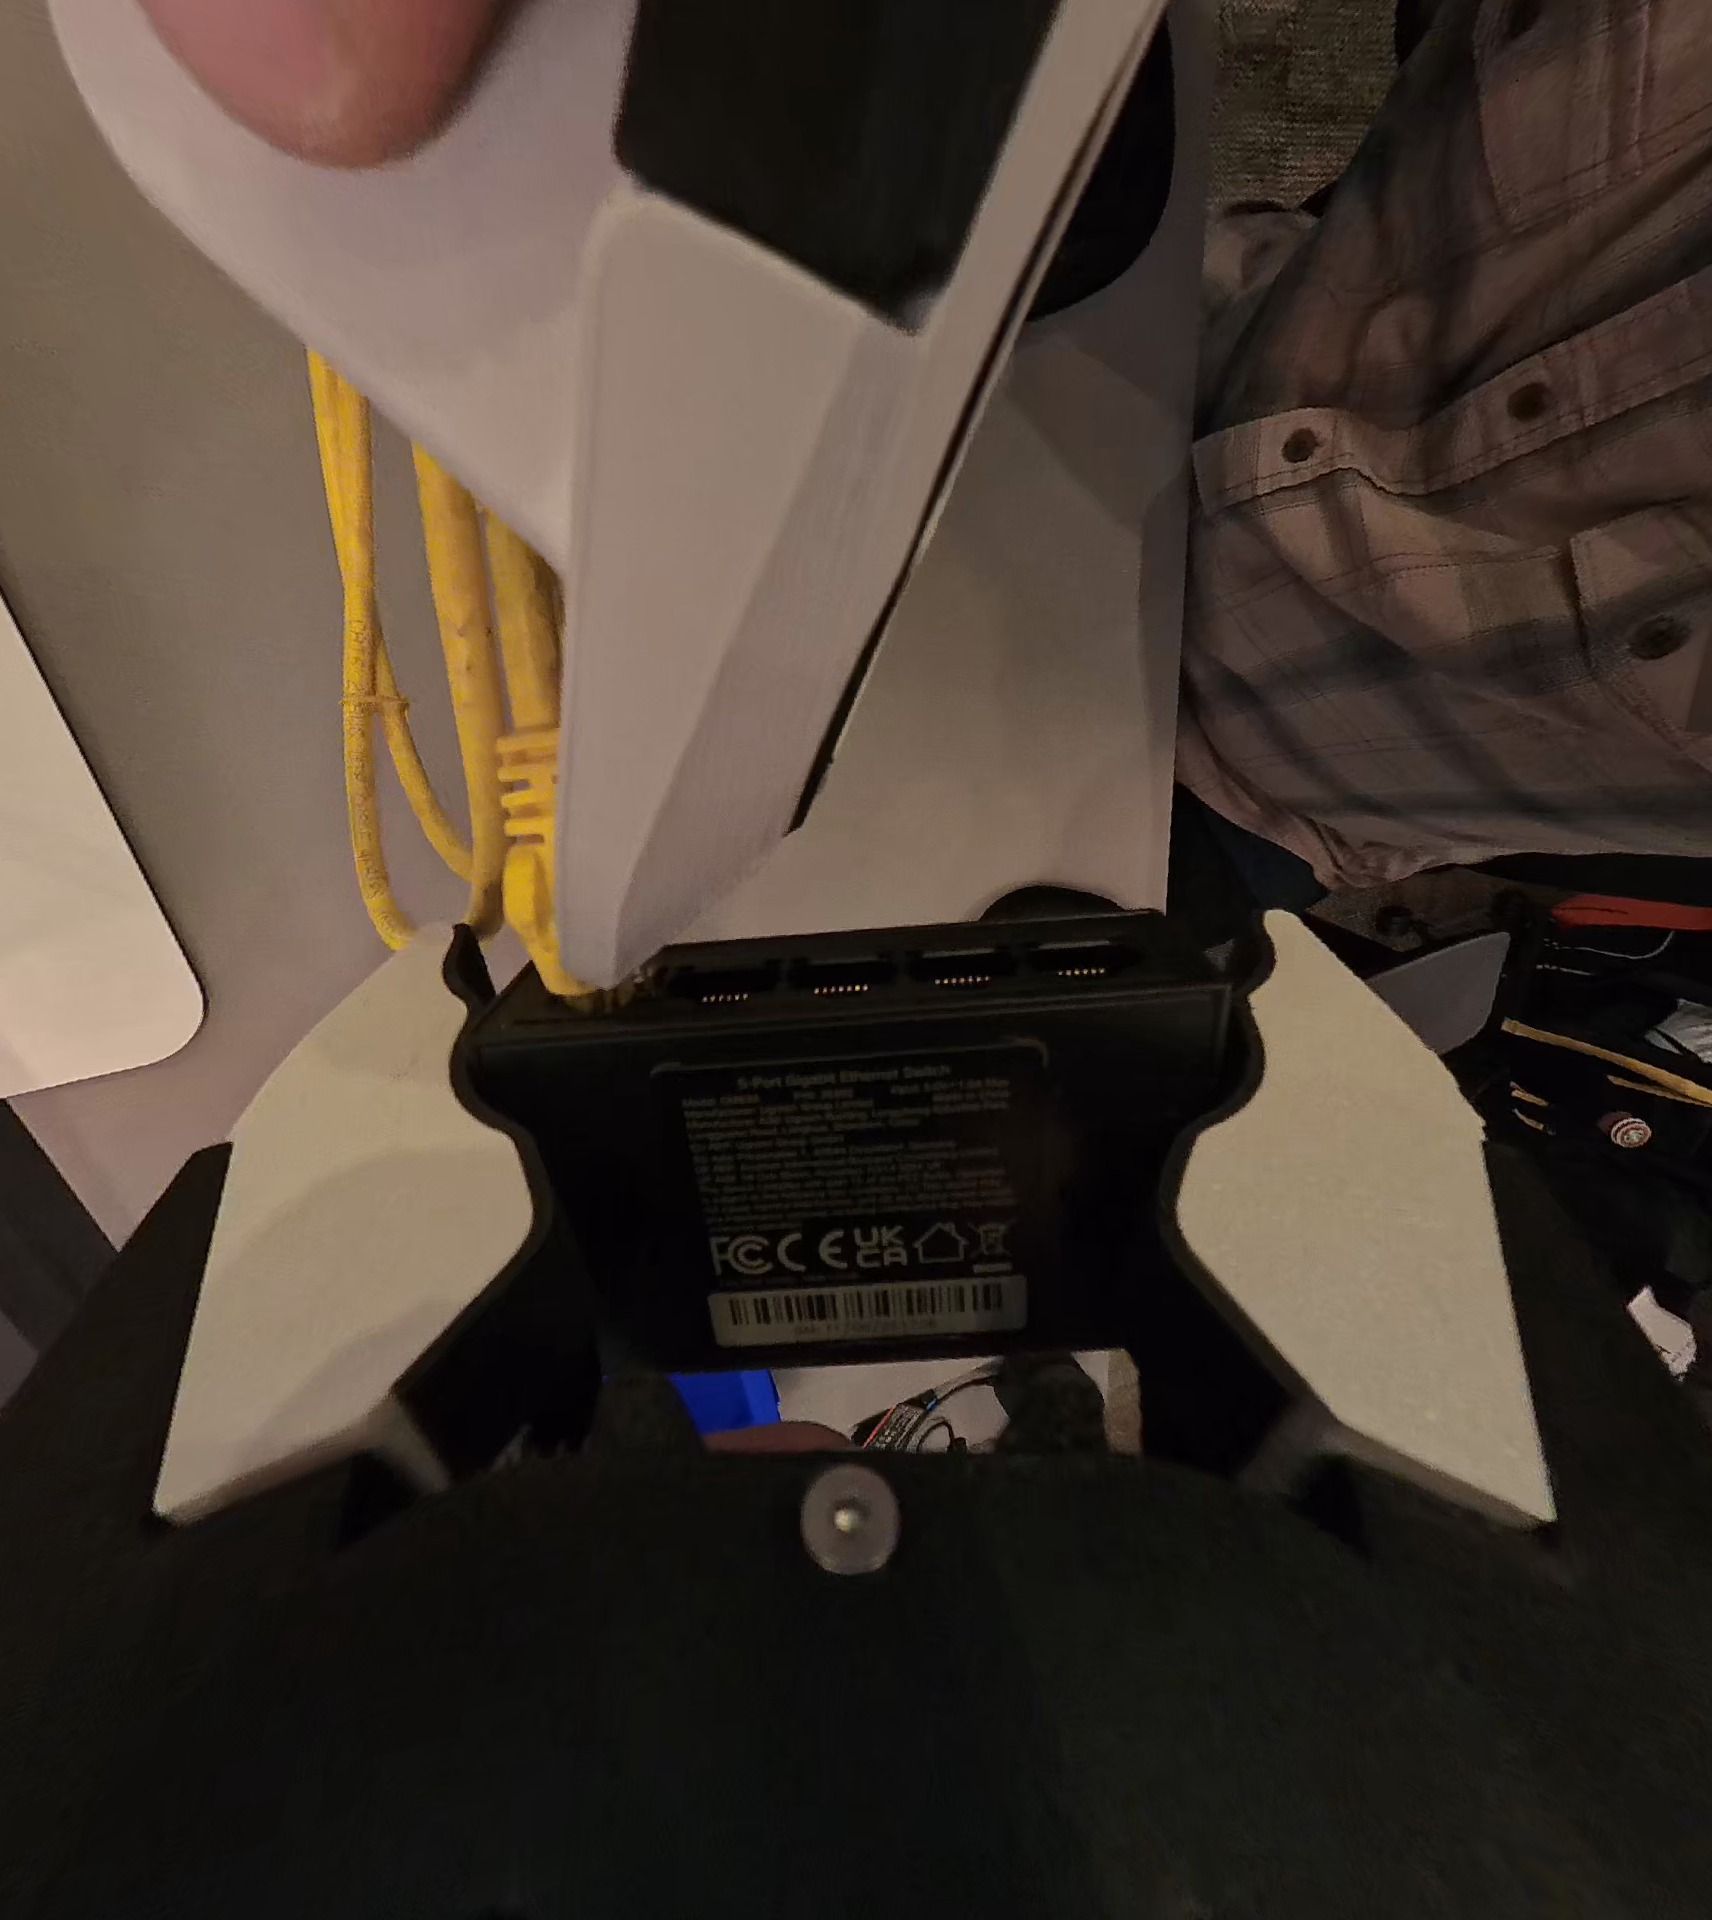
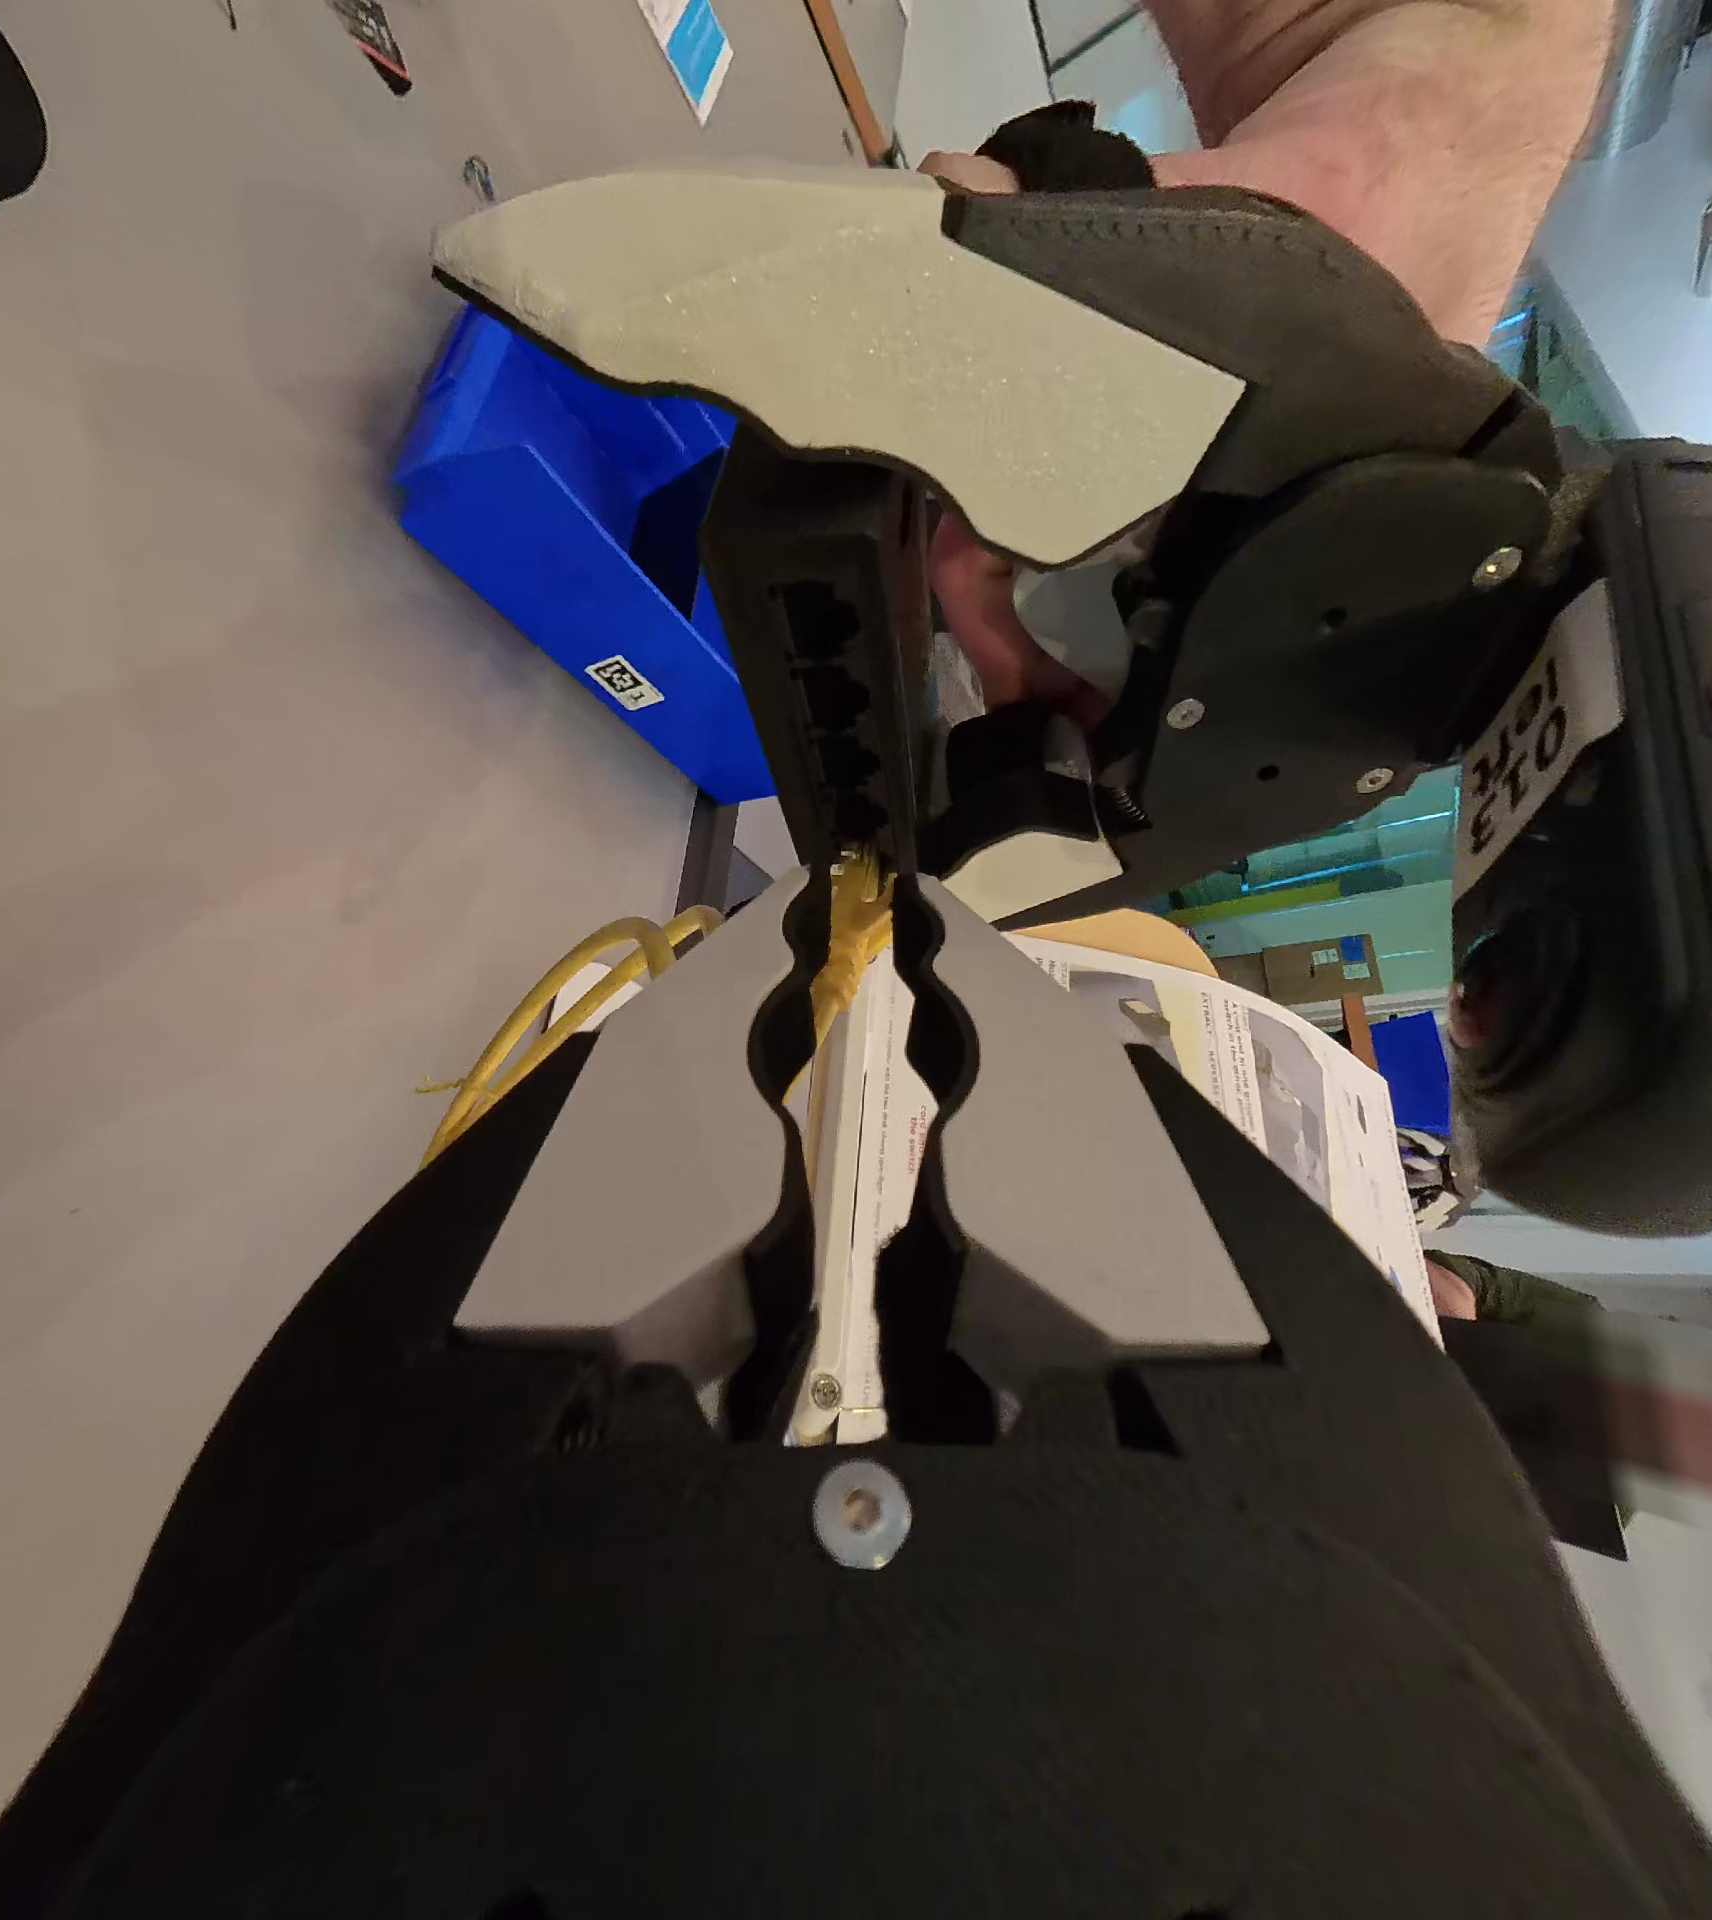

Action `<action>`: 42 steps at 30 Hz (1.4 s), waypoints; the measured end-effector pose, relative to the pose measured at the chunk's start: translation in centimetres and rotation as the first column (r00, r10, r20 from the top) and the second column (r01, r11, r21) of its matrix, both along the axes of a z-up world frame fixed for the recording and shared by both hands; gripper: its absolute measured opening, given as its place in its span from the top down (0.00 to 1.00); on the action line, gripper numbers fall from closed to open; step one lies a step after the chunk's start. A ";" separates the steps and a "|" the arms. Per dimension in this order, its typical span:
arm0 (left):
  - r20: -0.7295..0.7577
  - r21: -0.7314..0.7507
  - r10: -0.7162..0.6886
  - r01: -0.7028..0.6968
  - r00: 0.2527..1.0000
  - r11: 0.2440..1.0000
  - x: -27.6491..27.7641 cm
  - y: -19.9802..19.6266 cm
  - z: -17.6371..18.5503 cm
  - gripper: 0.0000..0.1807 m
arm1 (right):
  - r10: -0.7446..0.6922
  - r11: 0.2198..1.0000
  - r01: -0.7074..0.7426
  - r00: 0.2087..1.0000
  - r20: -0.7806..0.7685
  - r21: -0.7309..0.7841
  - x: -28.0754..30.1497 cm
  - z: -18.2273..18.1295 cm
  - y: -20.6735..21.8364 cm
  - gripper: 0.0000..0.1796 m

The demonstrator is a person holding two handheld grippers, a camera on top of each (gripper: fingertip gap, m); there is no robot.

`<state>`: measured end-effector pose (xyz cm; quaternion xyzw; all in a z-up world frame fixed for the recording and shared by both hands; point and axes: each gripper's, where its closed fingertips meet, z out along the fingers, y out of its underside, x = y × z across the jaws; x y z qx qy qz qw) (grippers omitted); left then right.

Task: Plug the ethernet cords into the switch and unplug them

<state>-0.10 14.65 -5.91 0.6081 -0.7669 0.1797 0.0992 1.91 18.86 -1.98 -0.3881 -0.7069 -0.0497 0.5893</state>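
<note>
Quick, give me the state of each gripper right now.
Left gripper: closed on the black switch, gripping its sides.
Right gripper: closed on the yellow cord's plug, right at the switch's end port.

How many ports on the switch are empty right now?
4. In the left wrist view, four open ports sit in a row on the switch, right of the yellow plug at the leftmost one. The right claw may hide anything further left.

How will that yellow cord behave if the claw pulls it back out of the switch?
Likely floppy: the yellow cord hangs in loose loops. Its plug end looks stiffer, with a ribbed boot pinched in the right claw. The switch probably won't follow, since the left claw clamps both its sides.
</note>
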 end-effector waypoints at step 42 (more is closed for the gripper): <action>0.018 0.022 0.092 -0.093 0.996 0.995 -2.0 1.5 -1.6 0.28 | -0.005 0.999 0.003 0.999 -0.047 -0.036 -2.3 -1.3 1.8 0.92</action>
